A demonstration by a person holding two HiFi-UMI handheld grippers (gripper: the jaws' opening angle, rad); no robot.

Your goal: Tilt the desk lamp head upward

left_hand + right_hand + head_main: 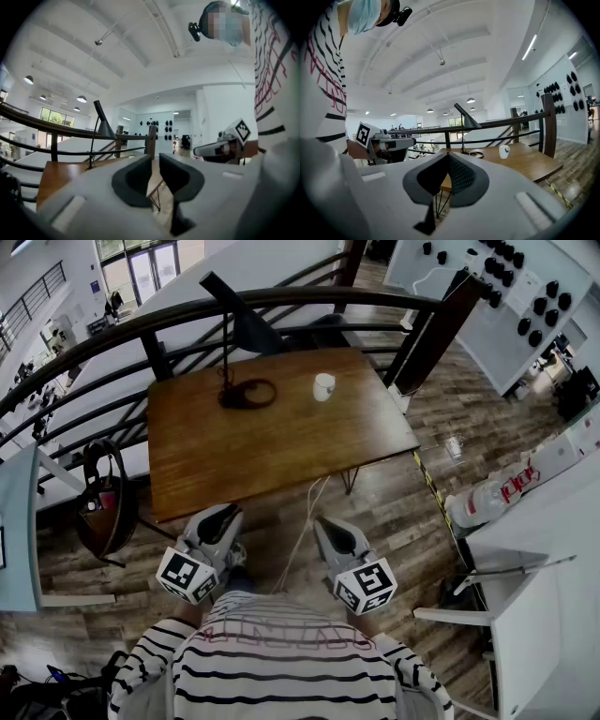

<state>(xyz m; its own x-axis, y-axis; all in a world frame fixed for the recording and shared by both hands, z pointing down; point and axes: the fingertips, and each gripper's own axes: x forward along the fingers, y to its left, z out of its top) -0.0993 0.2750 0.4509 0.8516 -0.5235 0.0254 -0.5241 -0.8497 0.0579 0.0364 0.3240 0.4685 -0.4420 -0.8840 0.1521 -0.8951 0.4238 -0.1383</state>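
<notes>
A black desk lamp stands at the far left of the wooden table [281,451], with a ring base [248,394], a thin stem and a cone head [246,324] that slopes down. The lamp [104,124] also shows far off in the left gripper view, and the right gripper view has the lamp [467,118] in the distance too. Both grippers hover close to my body, short of the table's near edge and far from the lamp. The left gripper [225,516] has a narrow gap between its jaws and holds nothing. The right gripper [328,525] is shut and empty.
A white cup [323,386] sits on the table to the right of the lamp. A dark railing [281,304] runs behind the table. A bag hangs on a chair [101,502] at the left. A white counter with bottles [492,498] is at the right. A cable [302,531] trails to the floor.
</notes>
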